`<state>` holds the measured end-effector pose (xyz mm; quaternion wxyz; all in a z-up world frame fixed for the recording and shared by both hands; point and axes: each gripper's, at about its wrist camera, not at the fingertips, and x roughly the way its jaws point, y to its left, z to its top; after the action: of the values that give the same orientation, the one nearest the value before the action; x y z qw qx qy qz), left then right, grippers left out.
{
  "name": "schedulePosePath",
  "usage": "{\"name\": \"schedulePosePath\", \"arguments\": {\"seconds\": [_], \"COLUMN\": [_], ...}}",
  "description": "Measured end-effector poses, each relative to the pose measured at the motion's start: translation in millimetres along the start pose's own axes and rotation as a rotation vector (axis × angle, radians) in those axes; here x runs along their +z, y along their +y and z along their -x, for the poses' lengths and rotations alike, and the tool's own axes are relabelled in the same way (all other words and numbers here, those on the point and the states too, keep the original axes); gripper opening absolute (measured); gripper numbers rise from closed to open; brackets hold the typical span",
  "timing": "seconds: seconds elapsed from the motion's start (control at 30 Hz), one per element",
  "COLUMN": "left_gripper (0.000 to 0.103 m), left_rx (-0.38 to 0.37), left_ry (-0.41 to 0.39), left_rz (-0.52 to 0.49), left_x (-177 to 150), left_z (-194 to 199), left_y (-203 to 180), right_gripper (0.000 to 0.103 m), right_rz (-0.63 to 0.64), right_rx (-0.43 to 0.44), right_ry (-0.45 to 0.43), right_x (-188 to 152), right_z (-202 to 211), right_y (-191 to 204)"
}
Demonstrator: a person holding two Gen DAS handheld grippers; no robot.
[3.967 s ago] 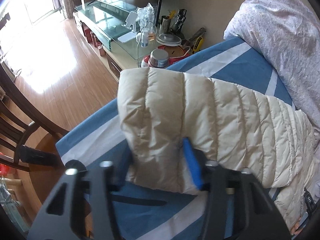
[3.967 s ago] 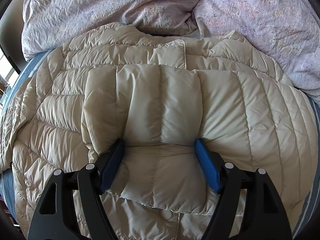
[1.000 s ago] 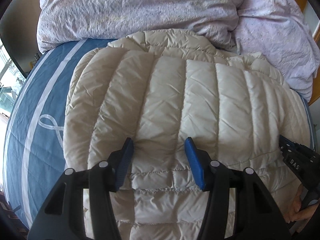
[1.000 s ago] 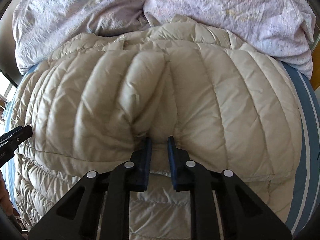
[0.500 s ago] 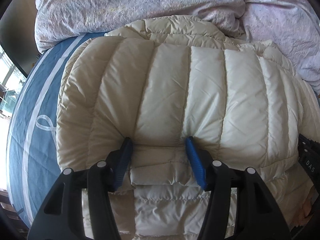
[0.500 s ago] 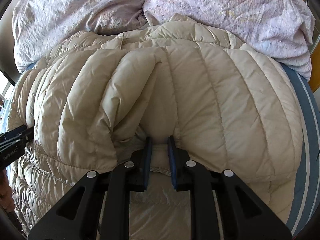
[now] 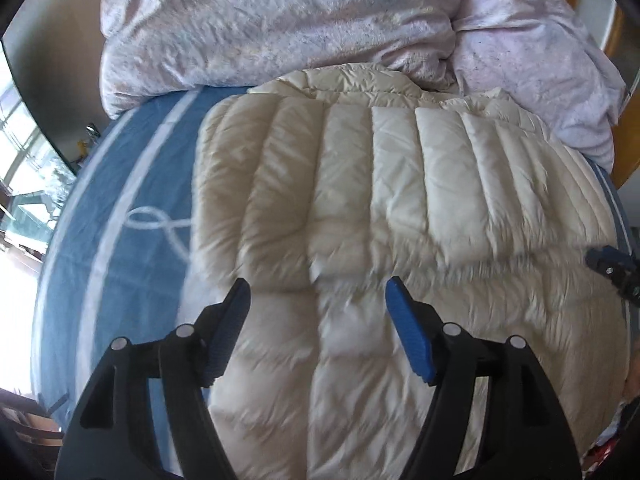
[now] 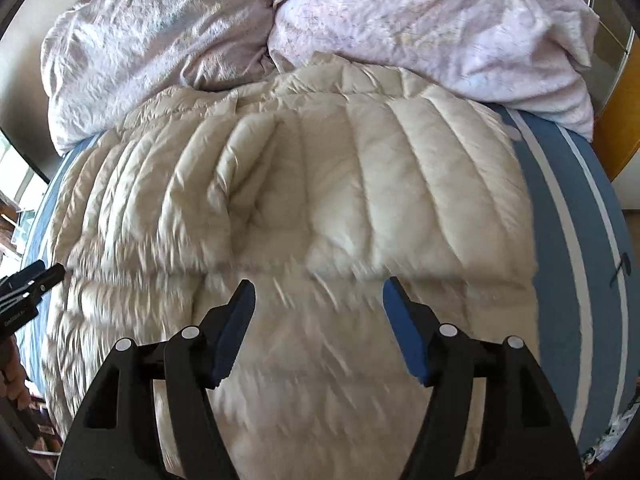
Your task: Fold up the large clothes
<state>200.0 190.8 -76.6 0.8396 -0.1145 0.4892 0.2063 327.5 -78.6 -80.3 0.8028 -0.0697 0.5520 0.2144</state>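
Note:
A cream quilted down jacket (image 7: 392,184) lies folded over itself on the blue striped bed, its upper layer ending in an edge just beyond my fingertips. My left gripper (image 7: 316,292) hovers above the lower layer near the jacket's left side, jaws opening, nothing between the blue pads. In the right wrist view the same jacket (image 8: 360,184) fills the middle. My right gripper (image 8: 318,290) hangs over it, jaws opening wide, the fabric released and lying free below. Each gripper's tip shows at the other view's edge.
A lilac patterned duvet (image 7: 280,20) is heaped along the far side of the bed. Blue sheet with white stripes (image 7: 120,208) shows left of the jacket and on its right (image 8: 572,240). A wooden frame stands at the far right.
Both grippers let go of the folded-over jacket edge and drew back and up. The right jaws went from nearly shut to wide; the left ones widened too. The fold stays in place.

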Motion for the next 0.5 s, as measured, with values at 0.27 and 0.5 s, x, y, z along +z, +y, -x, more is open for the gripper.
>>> {"name": "schedulePosePath", "arguments": {"seconds": [0.27,0.5], "left_gripper": [0.075,0.075], "left_rx": [0.018,0.040], "left_ry": [0.007,0.033], "left_rz": [0.025,0.082], "left_x": [-59.0,-108.3], "left_z": [36.2,50.3], "left_y": [26.7,47.3], "right_gripper": [0.068,0.068], "right_rz": [0.031,-0.076], "right_rx": [-0.029,-0.043], "right_ry": [0.082,0.150], "right_x": [-65.0,-113.7], "right_z": [34.1,51.2], "right_y": [-46.3,-109.6]}}
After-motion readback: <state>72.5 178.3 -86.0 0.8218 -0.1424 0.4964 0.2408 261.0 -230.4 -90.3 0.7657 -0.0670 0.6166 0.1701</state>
